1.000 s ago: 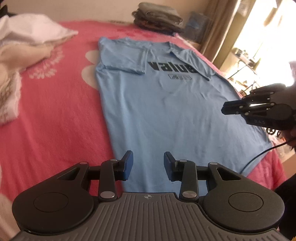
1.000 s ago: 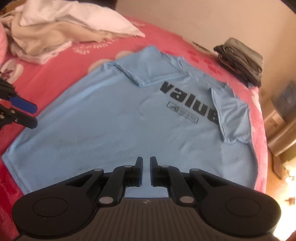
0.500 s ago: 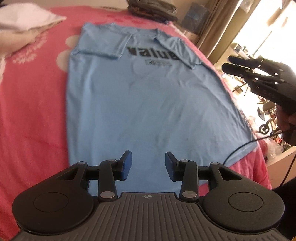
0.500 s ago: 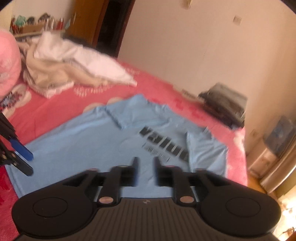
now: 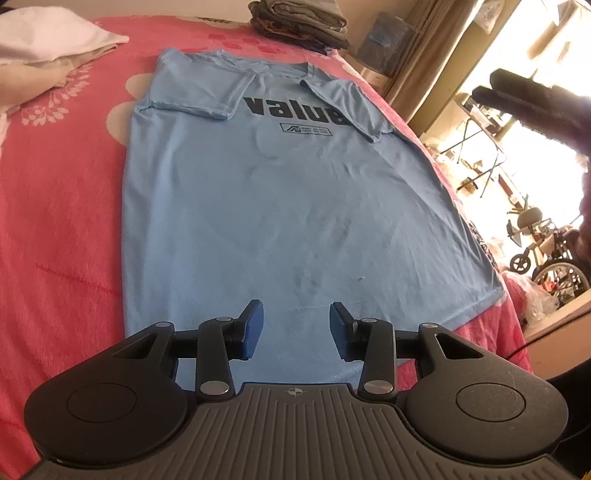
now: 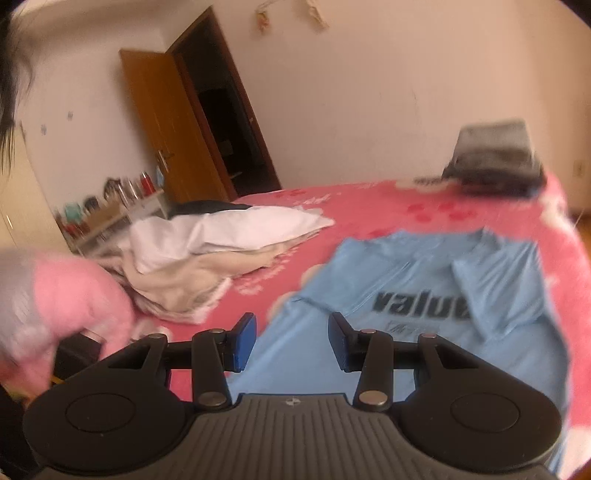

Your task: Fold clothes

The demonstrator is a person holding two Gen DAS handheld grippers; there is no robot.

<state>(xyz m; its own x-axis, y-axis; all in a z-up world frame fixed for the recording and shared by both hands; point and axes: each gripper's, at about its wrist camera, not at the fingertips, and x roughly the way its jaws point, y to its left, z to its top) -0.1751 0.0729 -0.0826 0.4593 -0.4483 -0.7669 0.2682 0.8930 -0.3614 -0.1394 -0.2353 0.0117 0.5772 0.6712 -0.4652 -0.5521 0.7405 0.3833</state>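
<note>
A light blue T-shirt (image 5: 288, 192) printed "value" lies flat on the pink bedspread (image 5: 62, 206), both sleeves folded in over the chest. My left gripper (image 5: 295, 325) hovers open above the shirt's hem, nothing between its fingers. In the right wrist view the same T-shirt (image 6: 424, 295) lies low and to the right. My right gripper (image 6: 291, 341) is open, raised well above the bed and empty. From the left wrist view the right gripper (image 5: 535, 99) shows as a dark blur at the upper right, off the bed's edge.
A pile of white and beige laundry (image 6: 207, 254) lies left of the shirt. Folded dark clothes (image 5: 299, 22) are stacked at the bed's far end. A person's pink sleeve (image 6: 62, 299) is at the left. A wooden door (image 6: 173, 136) stands open behind.
The right gripper has lifted and tilted up away from the shirt, and its fingers have spread from nearly shut to open. The left gripper has stayed open, shifting slightly over the hem.
</note>
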